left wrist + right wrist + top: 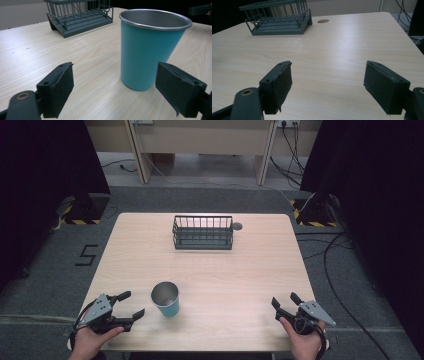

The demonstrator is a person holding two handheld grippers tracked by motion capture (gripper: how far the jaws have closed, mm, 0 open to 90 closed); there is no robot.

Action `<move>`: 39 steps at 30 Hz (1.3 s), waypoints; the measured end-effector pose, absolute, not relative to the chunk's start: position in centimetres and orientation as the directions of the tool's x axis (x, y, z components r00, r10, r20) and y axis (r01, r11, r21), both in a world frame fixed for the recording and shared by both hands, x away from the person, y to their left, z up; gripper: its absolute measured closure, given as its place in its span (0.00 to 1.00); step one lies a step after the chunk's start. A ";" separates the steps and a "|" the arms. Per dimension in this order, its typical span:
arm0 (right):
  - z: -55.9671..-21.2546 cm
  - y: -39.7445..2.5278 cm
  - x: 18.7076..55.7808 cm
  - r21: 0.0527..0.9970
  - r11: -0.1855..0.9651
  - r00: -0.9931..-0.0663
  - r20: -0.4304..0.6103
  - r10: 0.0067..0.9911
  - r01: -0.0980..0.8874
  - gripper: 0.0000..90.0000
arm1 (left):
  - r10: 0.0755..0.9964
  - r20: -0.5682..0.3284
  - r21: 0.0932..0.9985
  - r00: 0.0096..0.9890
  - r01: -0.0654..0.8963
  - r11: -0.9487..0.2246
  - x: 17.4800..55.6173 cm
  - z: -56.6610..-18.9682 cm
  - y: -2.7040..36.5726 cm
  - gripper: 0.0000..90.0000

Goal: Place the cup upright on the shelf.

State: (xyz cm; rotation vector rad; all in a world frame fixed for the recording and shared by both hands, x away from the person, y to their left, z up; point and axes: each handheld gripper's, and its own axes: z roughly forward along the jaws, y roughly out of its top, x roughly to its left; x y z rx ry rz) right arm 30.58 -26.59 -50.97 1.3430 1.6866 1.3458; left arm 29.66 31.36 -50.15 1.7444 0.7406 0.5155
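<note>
A teal metal cup (165, 298) stands upright and empty near the table's front, left of centre. In the left gripper view the cup (147, 50) rises just ahead of the right jaw, outside the gap. My left gripper (131, 304) is open at the front left corner, a short way left of the cup. My left gripper (120, 92) holds nothing. A dark wire basket (203, 232) sits at the back middle; its far side (278, 18) shows ahead of my right gripper (329, 90). Open and empty, my right gripper (285, 300) rests at the front right.
The wooden table (240, 270) has a round cable hole (237, 226) beside the basket. Cables trail on the grey floor to the right (335, 255). Black curtains stand at both sides, and a taped number marks the floor at the left (86, 255).
</note>
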 end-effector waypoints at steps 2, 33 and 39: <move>-51.0 -26.4 30.6 0.940 -0.021 -0.320 0.137 0.938 0.340 0.26 | 0.701 -0.011 0.961 0.713 0.201 -0.189 29.6 -50.0 31.2 0.16; -51.0 -27.0 30.8 0.942 -0.044 -0.304 0.151 0.940 0.333 0.25 | 0.641 -0.039 0.951 0.767 0.225 -0.211 29.8 -50.2 26.4 0.16; -51.1 -27.0 30.8 0.941 -0.044 -0.306 0.153 0.940 0.336 0.25 | 0.634 -0.049 0.954 0.772 0.224 -0.200 30.4 -50.2 26.1 0.16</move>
